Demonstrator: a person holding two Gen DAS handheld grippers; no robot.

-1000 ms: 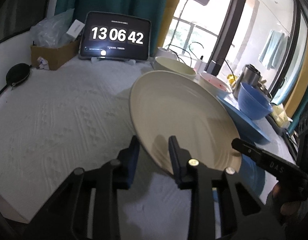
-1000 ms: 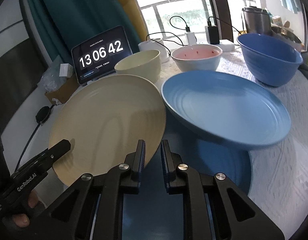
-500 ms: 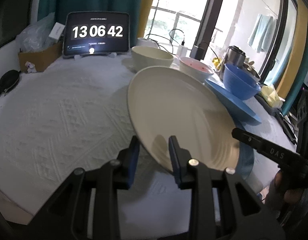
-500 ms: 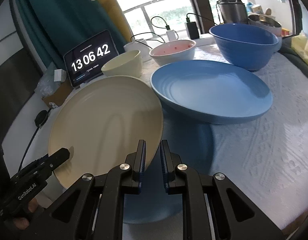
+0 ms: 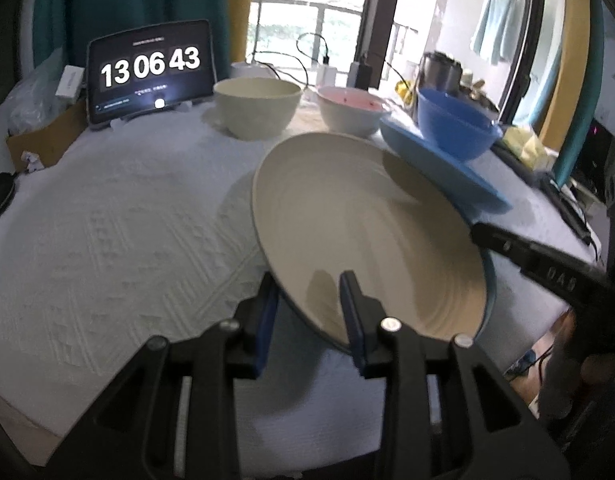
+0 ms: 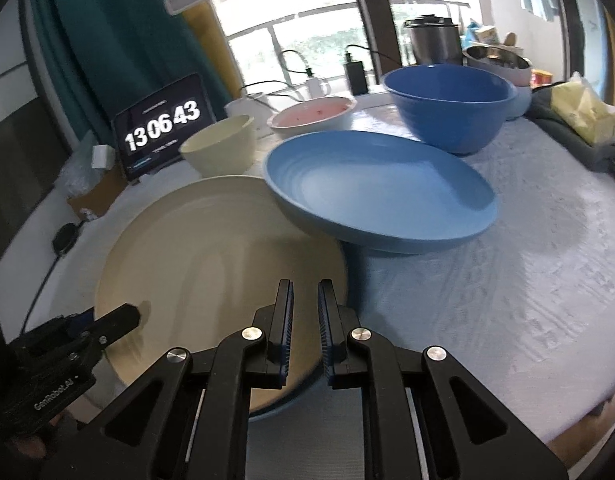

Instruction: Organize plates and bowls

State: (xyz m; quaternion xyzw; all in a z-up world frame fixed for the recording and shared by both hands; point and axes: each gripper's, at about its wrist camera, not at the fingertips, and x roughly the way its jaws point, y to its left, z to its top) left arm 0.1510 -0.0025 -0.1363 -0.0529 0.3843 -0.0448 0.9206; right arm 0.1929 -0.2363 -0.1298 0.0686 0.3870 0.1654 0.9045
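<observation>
A cream plate (image 5: 367,220) lies on a blue plate whose rim (image 5: 489,292) shows under its right edge. My left gripper (image 5: 309,292) is shut on the cream plate's near rim; it also shows in the right wrist view (image 6: 119,320). My right gripper (image 6: 305,304) is shut on the stack's rim beside the cream plate (image 6: 211,264); it appears in the left wrist view (image 5: 507,246). A second blue plate (image 6: 379,188) overlaps the cream plate's far edge. Behind stand a cream bowl (image 6: 219,148), a pink bowl (image 6: 311,116) and a blue bowl (image 6: 447,100).
A tablet clock (image 5: 151,72) stands at the back left beside a cardboard box (image 5: 39,140). Chargers and cables (image 6: 307,76) and a metal pot (image 6: 431,36) line the window sill. A white textured cloth (image 5: 107,216) covers the table. Its edge (image 6: 579,420) runs close on my right.
Both grippers have carried the cream plate and the blue plate under it rightward and down, so the stack now slides under the other blue plate's edge. The clock changed from 42 to 43.
</observation>
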